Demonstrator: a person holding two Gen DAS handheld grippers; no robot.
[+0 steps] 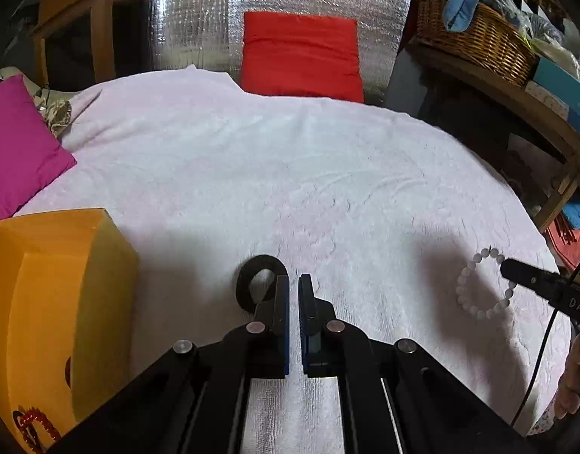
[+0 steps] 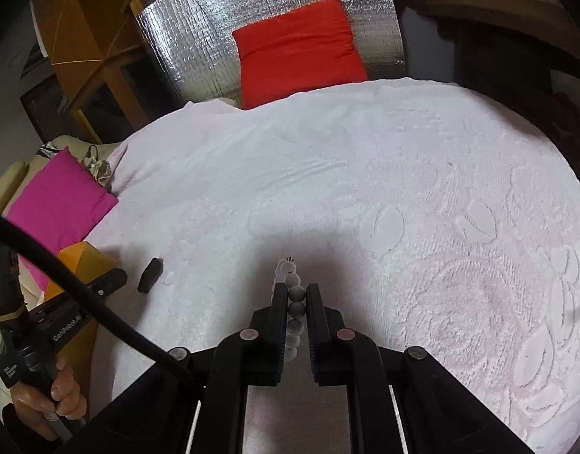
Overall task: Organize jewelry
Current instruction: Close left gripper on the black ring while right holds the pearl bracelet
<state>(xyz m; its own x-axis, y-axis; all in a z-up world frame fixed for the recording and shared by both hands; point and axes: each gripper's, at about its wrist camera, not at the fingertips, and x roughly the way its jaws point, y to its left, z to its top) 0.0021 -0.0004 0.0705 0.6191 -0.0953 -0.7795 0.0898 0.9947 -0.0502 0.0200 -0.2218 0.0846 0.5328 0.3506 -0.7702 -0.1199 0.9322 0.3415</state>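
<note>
In the left wrist view, the left gripper [image 1: 294,283] was over the white towel [image 1: 252,159], its jaws almost together with only a thin gap and nothing between them. A black band [image 1: 248,280] lay on the towel, touching the outer side of the left finger, so it was beside the claw and not in it. The yellow box [image 1: 59,302] stood near on the left, open, with red beads [image 1: 34,425] inside at the bottom. Far to the right, the white bead bracelet [image 1: 482,283] was seen as a loop with the tip of the right gripper [image 1: 517,270] at its edge.

In the right wrist view, the right gripper was clenched on the bracelet: several beads sat in a row between the two fingers [image 2: 278,302], and the rest of the loop extended forward. The black band [image 2: 150,274] lay well to the left, near the box.

To do this step well, I think the right claw should stay firmly closed on the beads, lift slowly so the loop does not swing or slip, carry it over the open box, and release only when it is low inside.
</note>
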